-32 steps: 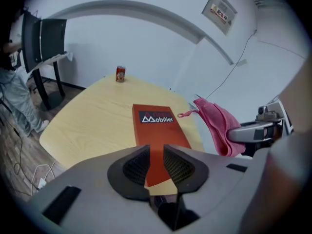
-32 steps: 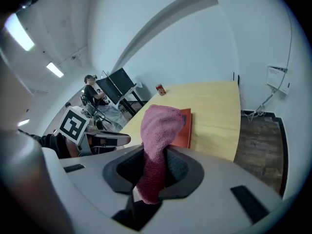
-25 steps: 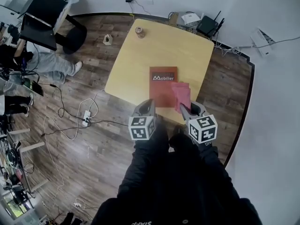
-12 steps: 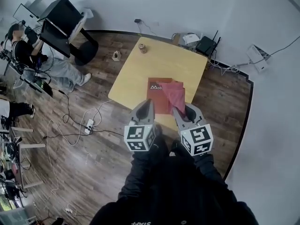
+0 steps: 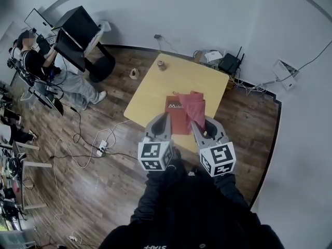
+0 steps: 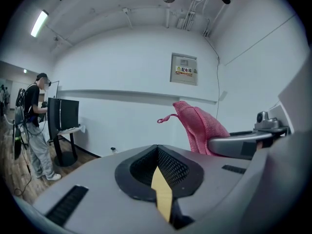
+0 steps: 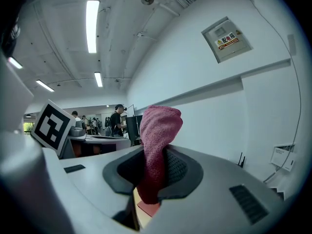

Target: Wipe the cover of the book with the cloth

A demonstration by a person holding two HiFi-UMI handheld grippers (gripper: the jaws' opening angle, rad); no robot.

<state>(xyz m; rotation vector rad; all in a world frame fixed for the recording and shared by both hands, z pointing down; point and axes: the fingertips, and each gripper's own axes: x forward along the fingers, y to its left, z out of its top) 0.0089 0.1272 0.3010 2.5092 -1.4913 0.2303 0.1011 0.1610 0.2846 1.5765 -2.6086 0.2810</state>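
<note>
My right gripper (image 5: pixel 203 126) is clamped on the pink cloth (image 5: pixel 193 106). In the right gripper view the cloth (image 7: pixel 157 145) stands pinched between the two pads of that gripper (image 7: pixel 155 172), bunched up above them, with a short end hanging out below. From the head view, the cloth hangs over the right half of the book (image 5: pixel 177 119), lifted clear of its cover. The gripper holding it sits just on my side of the book's near right corner. The book lies flat on the yellow table (image 5: pixel 192 77), toward the near edge, and its white title strip shows to the left of the cloth.

My left gripper (image 5: pixel 160 122) is closed on nothing. In its own view the jaws of the left gripper (image 6: pixel 158 172) meet, with only a sliver of tabletop showing through. It hovers at the book's near left corner. The cloth (image 6: pixel 200 128) and the right gripper (image 6: pixel 243 143) appear off to its right.

A second ago the cloth lay spread flat along the book's right edge, and both grippers were low at the book's near side. Since then both have come up. The cloth has left the table and now dangles in a crumpled fold over the cover. The book itself has not shifted.
</note>
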